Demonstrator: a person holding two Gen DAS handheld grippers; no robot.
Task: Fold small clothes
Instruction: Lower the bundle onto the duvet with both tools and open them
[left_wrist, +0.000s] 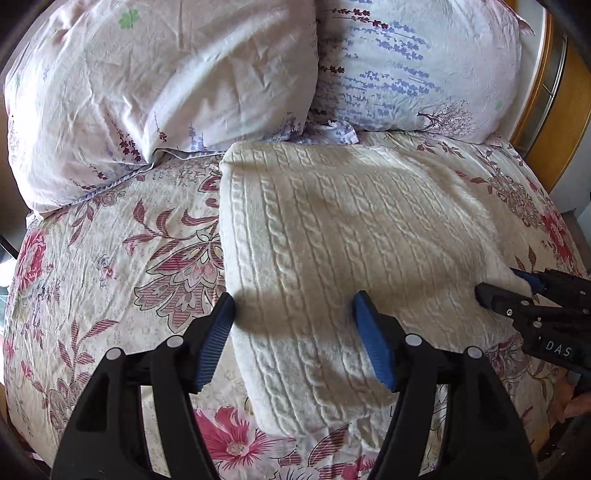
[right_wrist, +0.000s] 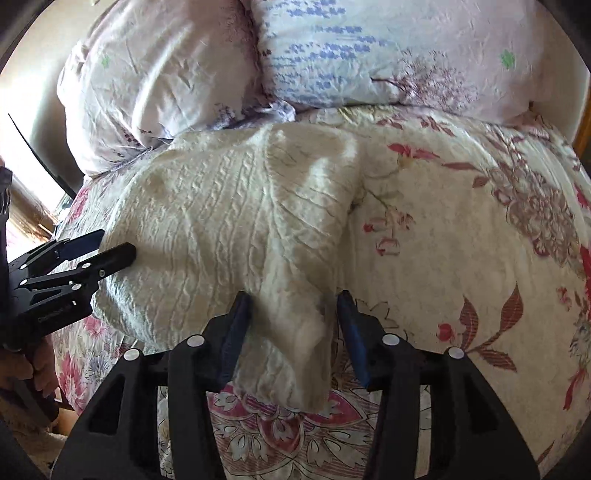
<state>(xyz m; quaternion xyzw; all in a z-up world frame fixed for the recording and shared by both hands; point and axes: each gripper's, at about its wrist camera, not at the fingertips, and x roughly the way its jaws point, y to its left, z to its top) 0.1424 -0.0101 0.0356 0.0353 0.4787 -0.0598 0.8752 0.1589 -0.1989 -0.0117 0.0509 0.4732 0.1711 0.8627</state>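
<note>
A cream cable-knit sweater (left_wrist: 351, 229) lies folded on the floral bedspread (left_wrist: 110, 258), its far edge near the pillows. My left gripper (left_wrist: 293, 306) is open and hangs over the sweater's near left edge, pads clear of the knit. From the right wrist view it shows at the sweater's left side (right_wrist: 114, 243). My right gripper (right_wrist: 293, 299) is open too; a narrow flap of the sweater (right_wrist: 221, 221) lies between its fingers, and the pads do not press on it. In the left wrist view the right gripper (left_wrist: 498, 282) sits at the sweater's right corner.
Two pillows lie at the head of the bed, a pale pink one (left_wrist: 159, 74) and a lavender-print one (left_wrist: 413, 62). A wooden bed frame (left_wrist: 565, 122) runs along the right. A hand (right_wrist: 37, 365) holds the left gripper's handle. Open bedspread (right_wrist: 461, 240) lies right of the sweater.
</note>
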